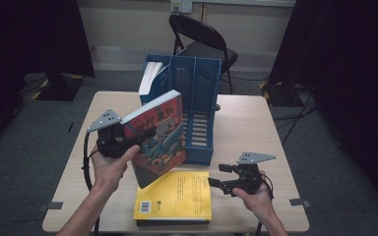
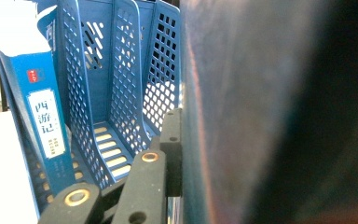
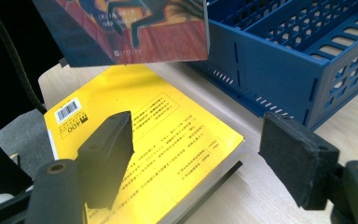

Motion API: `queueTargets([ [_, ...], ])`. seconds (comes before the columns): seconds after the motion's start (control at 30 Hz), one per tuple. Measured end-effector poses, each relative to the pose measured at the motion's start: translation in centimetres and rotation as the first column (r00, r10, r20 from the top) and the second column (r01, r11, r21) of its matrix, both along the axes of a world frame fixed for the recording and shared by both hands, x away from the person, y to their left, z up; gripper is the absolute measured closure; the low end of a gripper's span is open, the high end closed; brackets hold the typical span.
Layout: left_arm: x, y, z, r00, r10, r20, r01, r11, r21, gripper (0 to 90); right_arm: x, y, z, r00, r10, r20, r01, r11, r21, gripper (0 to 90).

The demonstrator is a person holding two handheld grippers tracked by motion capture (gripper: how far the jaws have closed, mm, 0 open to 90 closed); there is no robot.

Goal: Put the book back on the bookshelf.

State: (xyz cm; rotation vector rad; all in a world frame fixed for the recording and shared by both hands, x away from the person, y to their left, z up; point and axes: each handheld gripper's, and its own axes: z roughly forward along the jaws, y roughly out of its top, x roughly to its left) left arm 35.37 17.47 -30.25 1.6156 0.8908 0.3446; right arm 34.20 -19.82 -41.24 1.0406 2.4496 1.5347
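My left gripper (image 1: 139,138) is shut on a book with a red illustrated cover (image 1: 160,135), holding it upright and tilted above the table in front of the blue file rack (image 1: 197,105). In the left gripper view one black finger (image 2: 170,149) presses flat against the dark cover (image 2: 261,112). A yellow book (image 1: 174,195) lies flat near the table's front edge. My right gripper (image 1: 217,181) stands open at that book's right edge. In the right gripper view its pads (image 3: 106,158) straddle the yellow book's corner (image 3: 168,130) without touching it, and the red book (image 3: 130,32) hangs above.
The rack has several upright compartments. A blue-spined book (image 2: 42,116) stands in the leftmost one (image 1: 150,76); the others (image 2: 116,107) are empty. A black folding chair (image 1: 204,42) stands behind the light wooden table (image 1: 246,128).
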Motion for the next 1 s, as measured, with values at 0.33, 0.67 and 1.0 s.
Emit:
queueTargets([
  [0.33, 0.9, 0.3, 2.1, 0.9992, 0.029, 0.028, -0.029, 0.9996, 0.001, 74.6, 0.1, 0.1, -0.3, 1.0000, 0.003, -0.006, -0.003, 1.0000, -0.008, 25.5],
  [0.67, 3.0, -0.7, 2.7, 0.9945, 0.093, 0.047, -0.094, 0.9956, 0.001, 74.6, 0.2, 0.1, -0.4, 0.9999, 0.012, -0.010, -0.012, 0.9999, -0.009, 25.5],
  [1.0, 4.8, -3.0, 2.3, 0.9833, 0.160, 0.086, -0.165, 0.9848, 0.054, 74.6, 0.2, 0.1, -0.6, 0.9998, 0.016, -0.015, -0.016, 0.9997, -0.018, 25.5],
])
